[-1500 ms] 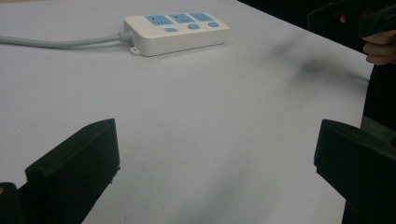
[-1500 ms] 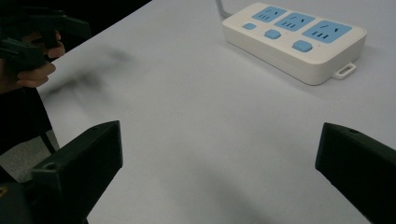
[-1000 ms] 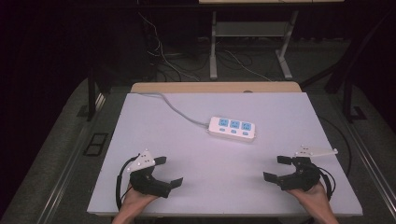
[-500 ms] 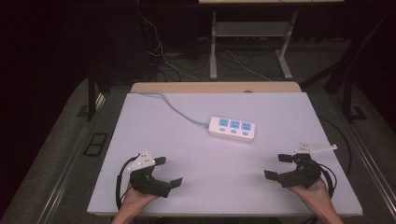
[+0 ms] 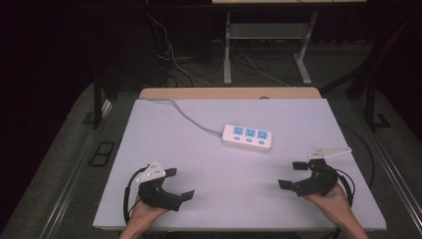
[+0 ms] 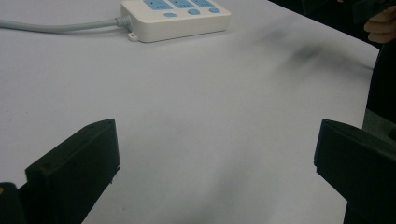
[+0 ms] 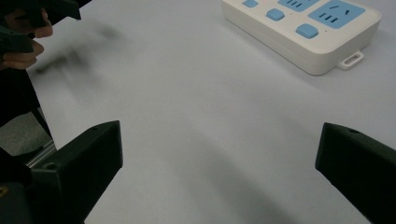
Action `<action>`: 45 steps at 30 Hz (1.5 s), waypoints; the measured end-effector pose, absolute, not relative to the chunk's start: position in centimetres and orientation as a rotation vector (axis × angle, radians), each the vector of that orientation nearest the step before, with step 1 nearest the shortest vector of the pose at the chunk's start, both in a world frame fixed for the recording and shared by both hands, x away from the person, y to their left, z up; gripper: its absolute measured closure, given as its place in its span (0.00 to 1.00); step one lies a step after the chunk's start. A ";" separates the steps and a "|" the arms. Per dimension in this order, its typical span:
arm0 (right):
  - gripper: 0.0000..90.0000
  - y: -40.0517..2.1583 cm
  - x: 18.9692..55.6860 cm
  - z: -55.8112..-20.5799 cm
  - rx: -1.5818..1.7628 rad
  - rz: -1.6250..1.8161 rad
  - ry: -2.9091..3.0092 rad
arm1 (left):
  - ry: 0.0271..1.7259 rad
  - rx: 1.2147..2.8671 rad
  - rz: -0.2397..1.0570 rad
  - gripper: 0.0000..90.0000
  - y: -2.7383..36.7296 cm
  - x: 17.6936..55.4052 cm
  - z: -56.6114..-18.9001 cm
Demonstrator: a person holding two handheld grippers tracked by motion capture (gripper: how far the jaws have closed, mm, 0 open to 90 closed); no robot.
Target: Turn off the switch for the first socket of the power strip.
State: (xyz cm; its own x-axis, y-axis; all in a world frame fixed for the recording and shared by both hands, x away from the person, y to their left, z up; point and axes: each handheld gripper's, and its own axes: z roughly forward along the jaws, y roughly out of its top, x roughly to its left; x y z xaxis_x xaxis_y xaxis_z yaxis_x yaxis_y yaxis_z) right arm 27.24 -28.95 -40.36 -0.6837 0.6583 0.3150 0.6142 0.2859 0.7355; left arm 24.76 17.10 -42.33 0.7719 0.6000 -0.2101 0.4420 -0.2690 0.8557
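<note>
Power strip (image 5: 248,137): white, with three blue sockets and three blue buttons, flat on the table (image 5: 199,164) right of centre in its far half, long axis slightly slanted. Grey cable (image 5: 184,114) from the strip's left end, curving across the tabletop toward the far left corner. Same strip at top of left gripper view (image 6: 175,16), cable end nearest; at top right of right gripper view (image 7: 303,30), with a small mounting tab on the near corner.

Left gripper (image 5: 181,184): near the front left edge of the table, held in the left hand (image 5: 144,214), grey three-cornered plate on top, black cable looped beside it. Jaws spread wide, nothing between them; bare tabletop in the gap in the left gripper view (image 6: 215,172). Well apart from the strip.

Right gripper (image 5: 292,175): near the front right edge, held in the right hand (image 5: 333,201), grey plate jutting toward the right edge. Jaws likewise spread wide and empty; bare tabletop between them in the right gripper view (image 7: 219,177). Well apart from the strip.

Background, high view: wooden strip along the table's far edge, dark floor, metal stand legs (image 5: 228,50) and loose wires beyond.
</note>
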 end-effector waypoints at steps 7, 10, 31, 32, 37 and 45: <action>0.01 -28.6 28.0 -39.5 1.212 1.365 2.497 | 0.794 1.910 0.187 0.00 17.1 24.7 -42.3; 0.01 -28.5 28.4 -39.2 1.200 1.366 2.509 | 0.796 1.909 0.187 0.00 17.2 24.7 -42.3; 0.01 -27.4 31.0 -37.7 1.160 1.320 2.568 | 0.803 1.901 0.185 0.00 17.3 24.8 -42.3; 0.01 -27.2 31.2 -37.6 1.151 1.316 2.572 | 0.803 1.903 0.187 0.00 17.3 24.8 -42.3; 0.01 -26.8 31.8 -37.3 1.140 1.296 2.589 | 0.802 1.901 0.186 0.00 17.4 24.7 -42.3; 0.01 -26.2 32.8 -36.9 1.124 1.278 2.609 | 0.801 1.902 0.191 0.00 17.4 24.7 -42.3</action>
